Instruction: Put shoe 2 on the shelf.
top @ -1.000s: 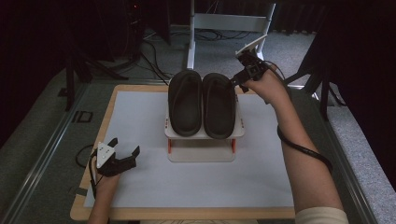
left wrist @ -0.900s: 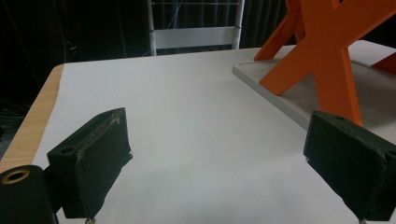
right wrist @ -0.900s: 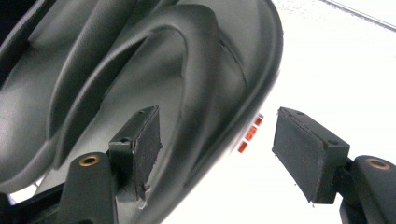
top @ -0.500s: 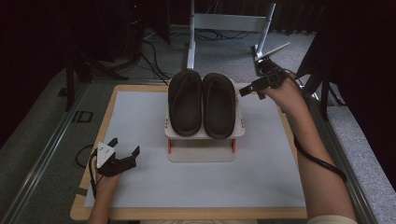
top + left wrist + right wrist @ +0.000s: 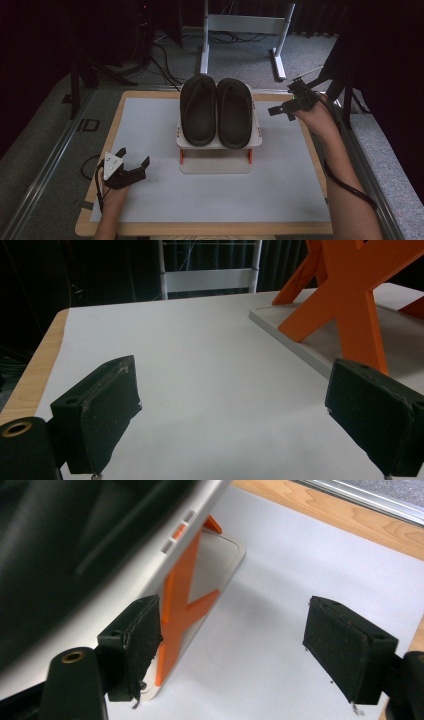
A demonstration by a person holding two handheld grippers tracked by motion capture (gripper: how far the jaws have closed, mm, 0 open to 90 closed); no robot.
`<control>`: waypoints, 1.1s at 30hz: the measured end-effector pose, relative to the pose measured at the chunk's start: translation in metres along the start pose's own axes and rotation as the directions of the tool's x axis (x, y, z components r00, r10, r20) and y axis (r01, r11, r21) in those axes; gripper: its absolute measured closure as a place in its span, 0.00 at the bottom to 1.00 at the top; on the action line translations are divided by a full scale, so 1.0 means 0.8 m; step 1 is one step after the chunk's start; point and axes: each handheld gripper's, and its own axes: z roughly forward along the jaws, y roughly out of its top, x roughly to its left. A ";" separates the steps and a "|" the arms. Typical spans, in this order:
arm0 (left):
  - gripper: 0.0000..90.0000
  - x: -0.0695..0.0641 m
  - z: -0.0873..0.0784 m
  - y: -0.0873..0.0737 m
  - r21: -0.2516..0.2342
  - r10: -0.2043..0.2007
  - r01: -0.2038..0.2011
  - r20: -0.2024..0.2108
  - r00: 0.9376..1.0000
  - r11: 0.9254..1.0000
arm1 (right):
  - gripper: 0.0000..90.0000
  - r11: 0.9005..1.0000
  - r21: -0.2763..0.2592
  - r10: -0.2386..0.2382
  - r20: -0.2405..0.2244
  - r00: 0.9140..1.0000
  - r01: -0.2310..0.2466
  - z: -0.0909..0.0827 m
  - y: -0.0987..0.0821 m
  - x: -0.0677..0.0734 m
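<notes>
The pair of dark slippers (image 5: 216,111) lies side by side, toes toward the far edge of the bench (image 5: 150,200), on the top shelf of a small white rack (image 5: 218,145) with orange cross-shaped legs (image 5: 350,300); the rack stands on the white mat a little beyond the middle of the bench. Both slippers look squarely seated, touching each other along their inner sides, neither one overhanging much. The right gripper (image 5: 282,107) hangs near the rack's right side, toward the far right corner of the bench, apart from the right slipper, with its jaws spread wide and nothing between them; in the right gripper view the rack's white edge and an orange leg sit just off its left jaw. The left gripper (image 5: 134,162) rests on the mat near the near left corner, well apart from the rack, its jaws also wide and empty. As a judgement, the placing of the slippers looks done and the step in hand is the right hand beside the rack with free jaws. The next move calls for little more than keeping the open jaws clear of the shelf edge so the rack is not knocked.
</notes>
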 end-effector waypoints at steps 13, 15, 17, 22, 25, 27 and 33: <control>0.08 0.000 0.000 0.000 0.000 0.000 0.000 0.000 1.000 1.000 | 0.25 0.998 -0.055 0.018 -0.005 1.000 -0.018 0.037 -0.056 -0.024; 0.08 0.000 0.000 0.000 0.000 -0.002 0.002 0.000 1.000 1.000 | 0.25 0.998 -0.062 0.023 -0.004 1.000 -0.023 0.046 -0.065 -0.028; 0.08 0.000 0.000 0.000 0.001 -0.001 0.001 0.000 1.000 1.000 | 0.25 0.996 -0.084 0.031 0.001 1.000 -0.031 0.055 -0.075 -0.031; 0.08 0.000 0.000 0.000 0.000 -0.003 0.003 0.001 1.000 1.000 | 0.23 0.988 -0.153 0.030 0.026 0.999 -0.025 0.073 -0.101 -0.037; 0.08 0.000 0.000 0.000 0.001 -0.003 0.003 0.001 1.000 1.000 | 0.21 0.984 -0.178 0.035 0.039 0.999 -0.027 0.085 -0.117 -0.040; 0.08 0.000 0.000 0.000 0.001 -0.002 0.002 0.000 1.000 1.000 | 0.21 0.984 -0.176 0.038 0.029 0.999 -0.032 0.088 -0.122 -0.041; 0.08 0.000 0.000 0.000 0.001 -0.001 0.001 0.001 1.000 1.000 | 0.15 0.976 -0.215 0.035 0.064 0.997 -0.020 0.106 -0.148 -0.043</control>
